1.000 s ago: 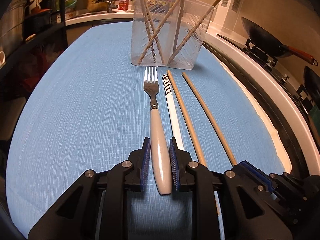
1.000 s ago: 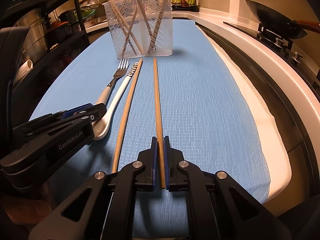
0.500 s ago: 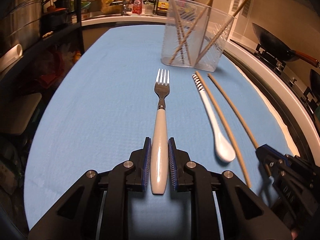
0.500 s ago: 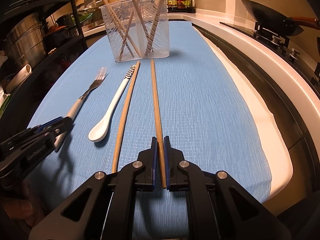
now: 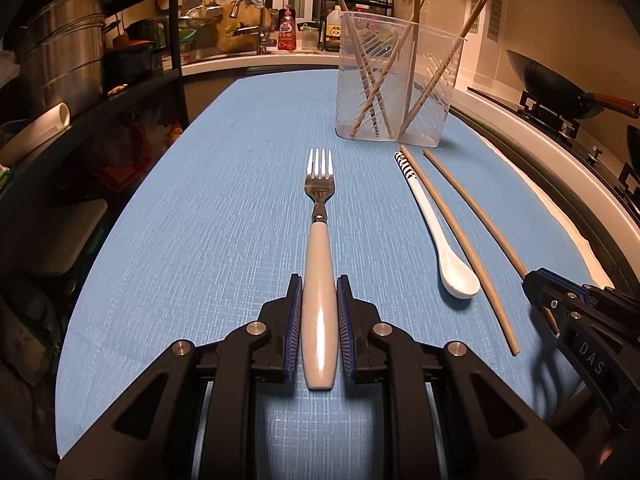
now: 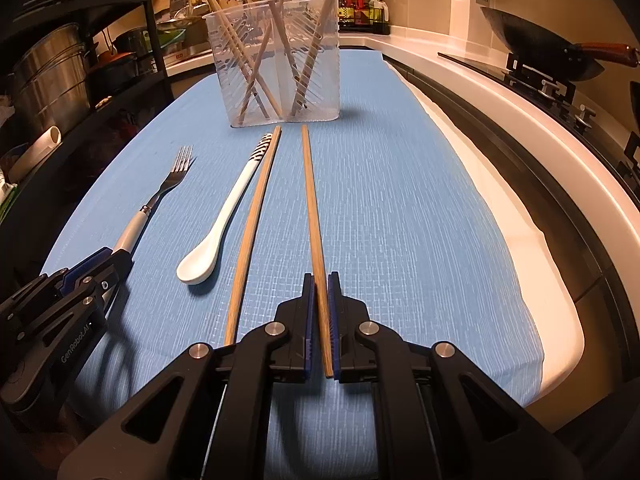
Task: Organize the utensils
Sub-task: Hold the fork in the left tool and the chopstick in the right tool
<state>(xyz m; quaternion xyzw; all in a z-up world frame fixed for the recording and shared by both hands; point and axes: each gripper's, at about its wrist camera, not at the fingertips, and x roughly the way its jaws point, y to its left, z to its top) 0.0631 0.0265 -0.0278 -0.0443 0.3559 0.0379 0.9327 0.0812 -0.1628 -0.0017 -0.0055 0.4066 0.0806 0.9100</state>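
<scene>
The fork (image 5: 319,240) has just been slid out of the tidy row: a second ago it lay tight against the white spoon (image 5: 438,236), and now it sits well apart from it, off to the left on the blue mat (image 5: 192,240), its tines pointing toward the far end of the desk. It looks to lie flat on the mat, though from here I cannot tell whether the handle end is lifted a little. The left claw (image 5: 319,312) is clamped on the pale handle, blue pads pressed to both sides. The spoon and the loose chopstick (image 5: 460,248) beside it have stayed where they were, lying side by side and aimed at the clear plastic holder (image 5: 400,80), which already has several chopsticks leaning inside. The other chopstick (image 6: 316,240) is pinched near its end by the right claw (image 6: 319,324), jaws closed on it, and that hand has held quite still throughout. To my eye, pulling the fork clear means it can now be raised without knocking the spoon, so both hands seem ready to lift their pieces toward the holder. Nothing from this row is in it yet, so most of the sorting remains. The wok (image 5: 552,84) on the stove at the right is out of the way.
</scene>
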